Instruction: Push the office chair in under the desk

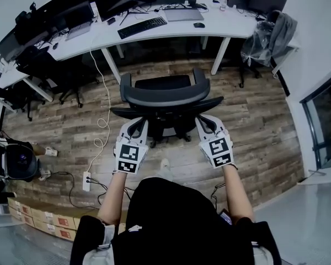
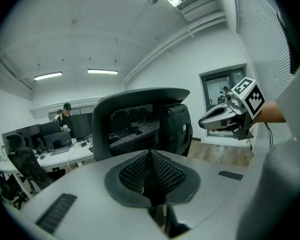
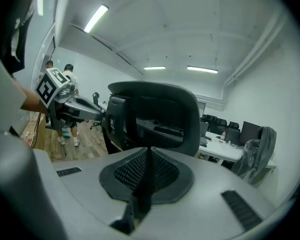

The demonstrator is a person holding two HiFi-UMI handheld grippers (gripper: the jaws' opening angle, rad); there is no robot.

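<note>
Chair [image 1: 165,99] sits mid-frame in the head view, backrest toward the person and seat facing the desk [image 1: 171,29], which curves across the top of frame. Seat isn't under the desk yet, so the push looks barely begun.

L gripper [image 1: 137,123] and R gripper [image 1: 203,120] flank the backrest, one at each lower corner, both pointing up-frame. Both sets of jaws are closed w/ nothing between them, as each gripper view shows: pads together, chair back filling the frame just beyond.

Key relation: chair lies straight ahead of both tips, and the desk lies further along that same line. Backrest's long axis runs left-right across the frame, square to the push. Neither gripper is clearly nearer; they're approx level. An even shove from both should keep the chair from swivelling, aimed at the gap between the two white desk legs.

Can't tell if the tips touch the backrest or sit just short of it; the head view has them at its edge, no more. Chair base and castors are mostly hidden under the seat. Space under the desk is dark, so clearance there is hard to judge. White cable [image 1: 103,106] trails down the floor just left of the chair and may lie near a castor.
</note>
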